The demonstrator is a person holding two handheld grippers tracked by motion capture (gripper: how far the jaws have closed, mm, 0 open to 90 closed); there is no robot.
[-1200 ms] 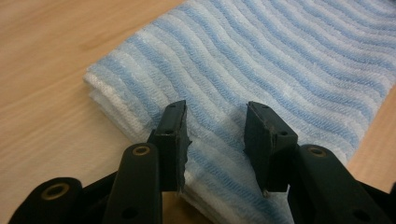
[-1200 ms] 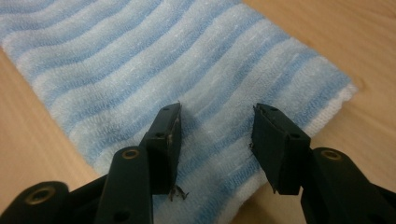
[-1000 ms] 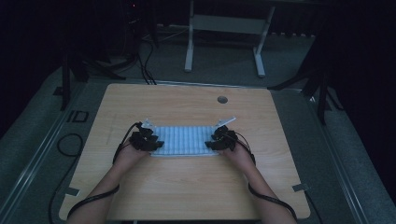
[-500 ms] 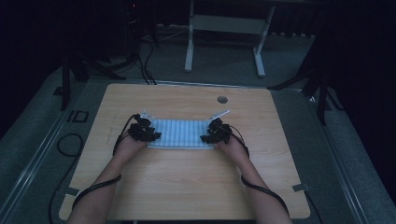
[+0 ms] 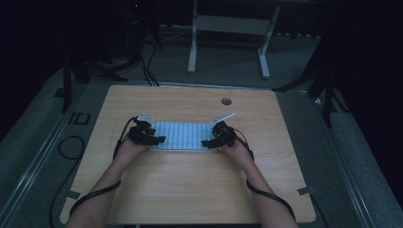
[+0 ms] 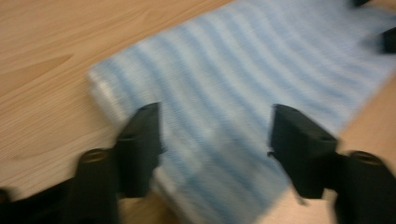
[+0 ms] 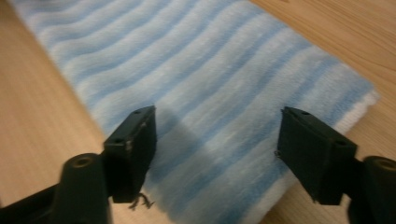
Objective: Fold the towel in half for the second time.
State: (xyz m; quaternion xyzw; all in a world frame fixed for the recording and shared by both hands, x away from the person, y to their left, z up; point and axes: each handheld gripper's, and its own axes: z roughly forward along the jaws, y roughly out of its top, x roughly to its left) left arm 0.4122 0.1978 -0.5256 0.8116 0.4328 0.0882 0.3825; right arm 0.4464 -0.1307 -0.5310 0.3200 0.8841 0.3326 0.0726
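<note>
While the folded blue-and-white striped towel (image 5: 181, 136) lies flat near the middle of the wooden table (image 5: 190, 185), the 2 grippers sit at its ends. The left gripper (image 5: 153, 139) and right gripper (image 5: 209, 141) both have jaws spread wide over the cloth, gripping nothing.

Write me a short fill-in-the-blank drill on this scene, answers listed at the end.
1. The folded towel has white and ____ stripes.
2. The towel lies on a ____ table.
3. The jaws of the left gripper and the right gripper stand ____.
4. The round hole in the tabletop lies on the ____ side of the towel from the person.

Missing words: blue; wooden; open; far
</note>
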